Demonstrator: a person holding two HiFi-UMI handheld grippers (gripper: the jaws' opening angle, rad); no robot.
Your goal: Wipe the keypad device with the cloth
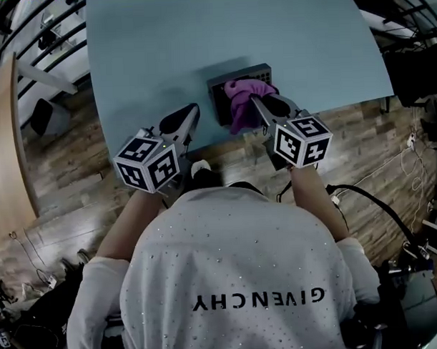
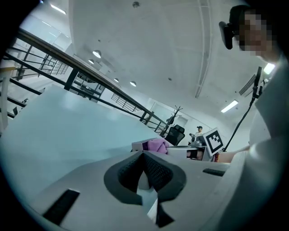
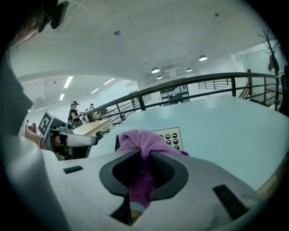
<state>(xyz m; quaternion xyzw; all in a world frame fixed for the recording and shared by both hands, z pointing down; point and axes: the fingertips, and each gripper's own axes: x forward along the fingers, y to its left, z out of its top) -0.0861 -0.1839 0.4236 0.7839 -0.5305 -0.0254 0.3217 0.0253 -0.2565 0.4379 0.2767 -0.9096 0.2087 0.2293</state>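
Just above the middle of the head view, the keypad device (image 1: 217, 102) lay flat on the pale blue table (image 1: 150, 51), close to the table's near edge. A purple cloth (image 1: 239, 98) was heaped across most of its top, leaving a dark strip of casing bare at the left and along the upper edge.

The right gripper (image 1: 262, 103) reached in from the lower right, its jaws clamped on a fold of the cloth. In the right gripper view the fabric ran down between the two jaws and bunched out above them, with a few round buttons (image 3: 173, 136) of the keypad showing just beyond. Held bunched like that, the cloth probably served as a padded wad to push over the keys. The wiping looked to be under way or about to start.

The left gripper (image 1: 179, 121) sat to the left of the device in the head view, near it but apart from it, low over the table's edge. Its jaws were together with nothing between them, and the left gripper view showed only table surface past them. It seemed parked out of the cloth's way, or kept near to steady the device if it slid, since nothing appeared to pin the device down.
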